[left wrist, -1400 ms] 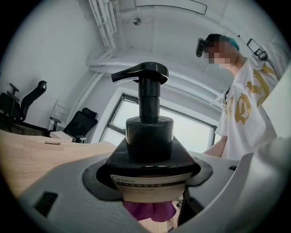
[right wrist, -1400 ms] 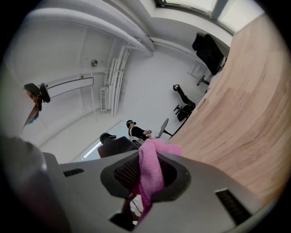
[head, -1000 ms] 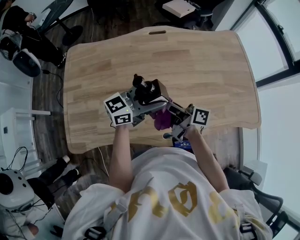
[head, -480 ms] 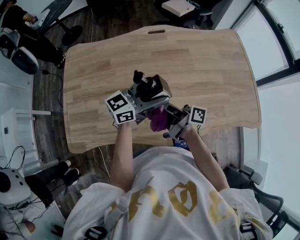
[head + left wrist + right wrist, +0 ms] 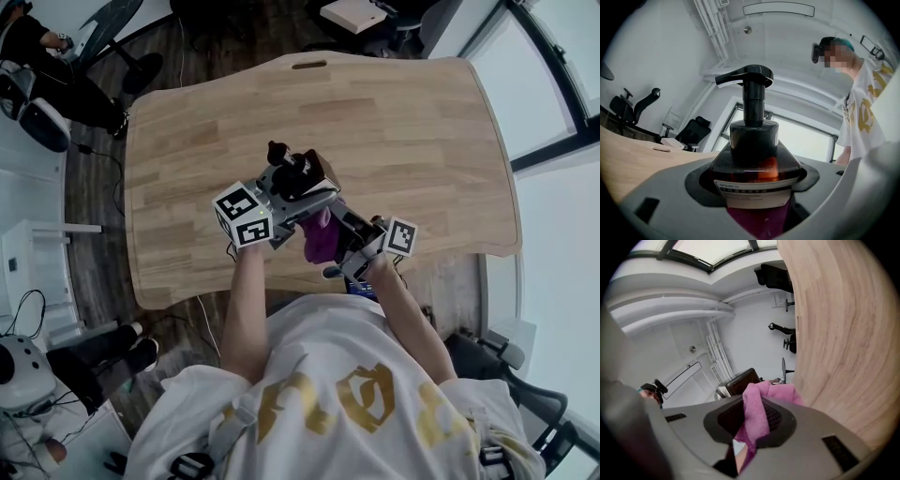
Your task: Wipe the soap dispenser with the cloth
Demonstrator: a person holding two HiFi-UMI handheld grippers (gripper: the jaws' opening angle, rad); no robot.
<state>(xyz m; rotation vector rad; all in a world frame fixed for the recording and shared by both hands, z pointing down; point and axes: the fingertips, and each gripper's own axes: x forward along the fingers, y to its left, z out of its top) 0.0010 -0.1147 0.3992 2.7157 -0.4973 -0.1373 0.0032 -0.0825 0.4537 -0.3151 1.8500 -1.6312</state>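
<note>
My left gripper [image 5: 298, 199] is shut on the soap dispenser [image 5: 296, 175], a dark amber bottle with a black pump head [image 5: 745, 77] and a white label [image 5: 752, 193]. It is held above the wooden table [image 5: 394, 122] near the front edge. The left gripper view has the bottle [image 5: 754, 164] clamped between the grey jaws, with the pink cloth [image 5: 757, 220] showing under its base. My right gripper [image 5: 339, 236] is shut on that pink cloth [image 5: 321, 237], pressed against the bottle's underside. In the right gripper view the cloth [image 5: 759, 416] bunches between the jaws.
The table's front edge [image 5: 281, 281] lies just below both grippers. Office chairs [image 5: 693, 131] and a window stand beyond the table. A person's torso in a white shirt [image 5: 328, 394] fills the lower head view.
The left gripper with the dispenser has shifted slightly toward the body. The right gripper has turned and slid the cloth along the bottle's lower side.
</note>
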